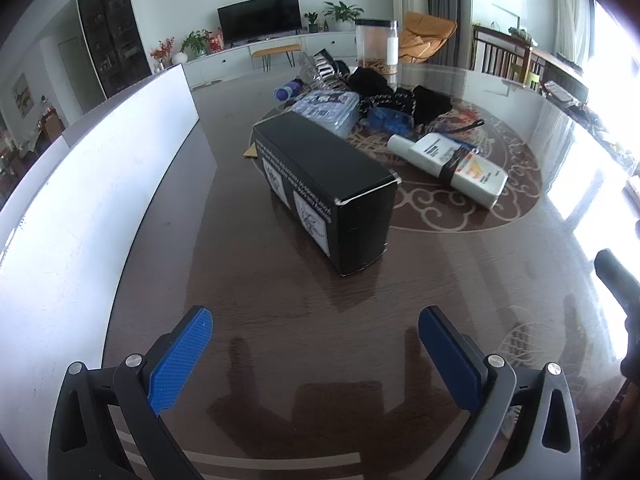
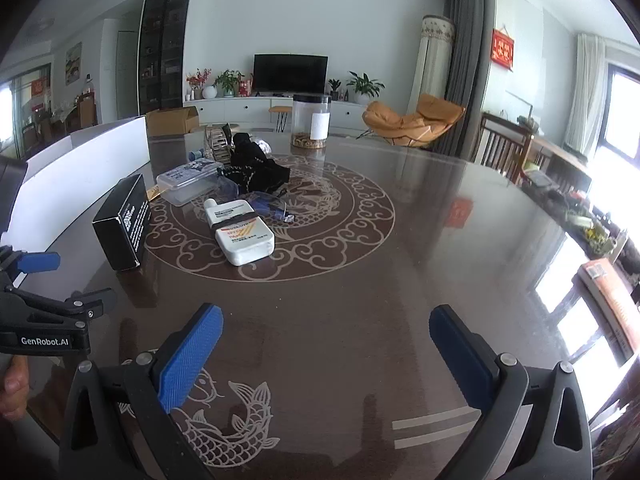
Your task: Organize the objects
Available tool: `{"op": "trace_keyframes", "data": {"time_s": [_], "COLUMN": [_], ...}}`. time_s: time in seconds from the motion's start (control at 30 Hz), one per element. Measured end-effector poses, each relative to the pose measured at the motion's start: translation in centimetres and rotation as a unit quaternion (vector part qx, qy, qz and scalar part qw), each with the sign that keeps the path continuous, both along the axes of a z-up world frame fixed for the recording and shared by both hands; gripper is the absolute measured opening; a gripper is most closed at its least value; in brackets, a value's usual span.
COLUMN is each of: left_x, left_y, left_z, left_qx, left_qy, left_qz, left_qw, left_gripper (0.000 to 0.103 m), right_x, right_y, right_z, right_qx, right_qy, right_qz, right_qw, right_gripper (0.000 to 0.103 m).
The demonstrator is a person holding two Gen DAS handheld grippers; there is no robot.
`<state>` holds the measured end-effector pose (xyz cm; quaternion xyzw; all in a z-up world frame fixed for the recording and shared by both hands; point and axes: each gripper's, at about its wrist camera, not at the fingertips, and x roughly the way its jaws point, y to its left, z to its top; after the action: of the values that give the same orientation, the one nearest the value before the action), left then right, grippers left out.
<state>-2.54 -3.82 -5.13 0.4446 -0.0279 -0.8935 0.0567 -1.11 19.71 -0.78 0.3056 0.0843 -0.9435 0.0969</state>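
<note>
The dark brown glossy table (image 2: 420,240), inlaid with a pale scrollwork ring and fish figures, fills both views. Left of centre in the right wrist view lies a long black cardboard box (image 2: 122,222), beside it a white flat plastic bottle (image 2: 240,232) with a black band and a clear lidded plastic container (image 2: 188,182). Behind them sit a heap of black fabric (image 2: 256,168) and a tall clear jar (image 2: 311,122) with a black lid. A white board (image 1: 80,184) stands along the table's left edge.
</note>
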Motion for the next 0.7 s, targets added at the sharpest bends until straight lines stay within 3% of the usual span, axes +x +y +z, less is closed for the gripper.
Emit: {"op": "trace_keyframes", "data": {"time_s": [0.43, 0.7], "left_x": [-1.9, -2.9], "left_y": [-1.3, -2.1], "left_z": [-0.7, -1.3], "left_qx": [0.013, 0.051], "left_qy": [-0.024, -0.035], "left_qz": [0.019, 0.018], "left_qw": [0.9995, 0.9979], "left_gripper": [0.103, 0.103], "right_x": [-1.3, -1.5], "right_y": [-0.5, -0.7], "right_z": [-1.3, -1.7], "right_qx": [0.002, 0.006], "right_qy": [-0.045, -0.054], "right_qz": [0.008, 0.013], "right_qw": [0.999, 0.998], "right_gripper": [0.103, 0.103]}}
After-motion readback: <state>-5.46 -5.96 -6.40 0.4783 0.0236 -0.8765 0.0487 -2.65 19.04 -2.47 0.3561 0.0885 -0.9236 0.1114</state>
